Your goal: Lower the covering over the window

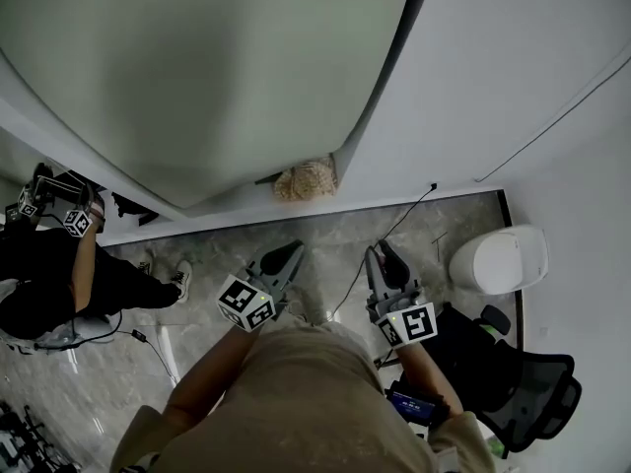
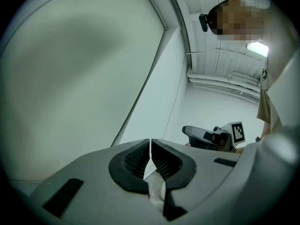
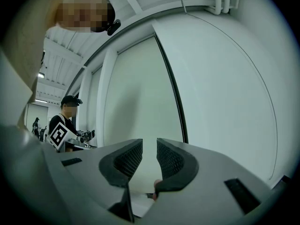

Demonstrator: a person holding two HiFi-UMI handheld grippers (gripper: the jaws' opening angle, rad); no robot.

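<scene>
Nearest, held both tongs out level in front of a beige cloth shirt [image 1: 296, 392]. Had the grey plastic left gripper [image 2: 150, 142] pinched together, its ribbed black pads [image 2: 165, 161] meeting at the tips with nothing caught between them. Had the matching grey plastic right gripper [image 3: 149, 147] parted by a narrow gap and empty, with only the blind showing through it. Stood over a grey marbled stone floor [image 1: 449, 223], crossed by a thin black cable [image 1: 386, 236] that ran to the foot of the wall. Off to the right, had a black mesh office chair [image 1: 527, 394] close by and a white rounded plastic bin [image 1: 500, 259] just past it. Faced the pale grey-green fabric roller blind [image 1: 197, 67], clear of both grippers and touched by neither. Found it hanging flat beside a dark frame edge, its lower edge close to the floor in the head view. Noted a tan, wrinkled lump [image 1: 306, 179] at the wall's foot, just right of that edge; could not tell what it was. Farther left, made out another person in black clothes [image 1: 59, 274] holding marker-cube grippers.
</scene>
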